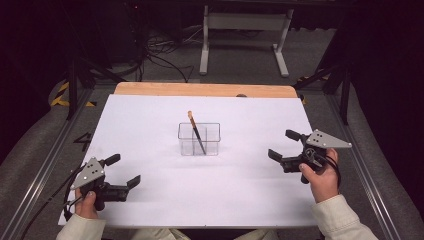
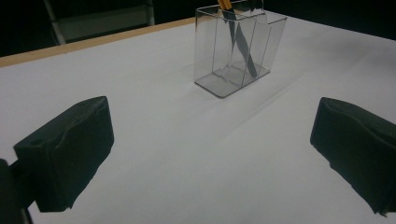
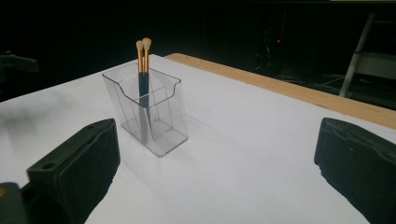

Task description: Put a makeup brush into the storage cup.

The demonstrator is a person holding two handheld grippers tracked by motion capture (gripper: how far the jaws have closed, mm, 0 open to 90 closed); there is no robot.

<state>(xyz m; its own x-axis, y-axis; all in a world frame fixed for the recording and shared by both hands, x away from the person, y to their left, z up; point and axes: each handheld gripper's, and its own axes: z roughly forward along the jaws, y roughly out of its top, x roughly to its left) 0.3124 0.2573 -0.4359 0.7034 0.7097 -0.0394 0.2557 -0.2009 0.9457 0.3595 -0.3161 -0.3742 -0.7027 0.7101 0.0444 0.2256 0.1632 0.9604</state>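
Brushes upright in clear holder, left gripper and right gripper spread, empty, well apart

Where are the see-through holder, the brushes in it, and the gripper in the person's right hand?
clear holder (image 3: 161, 126), right gripper view, on its front wall.
brushes (image 3: 143, 49), right gripper view, near the pale tips.
right gripper (image 1: 284, 146), high view, midway between its open jaws.
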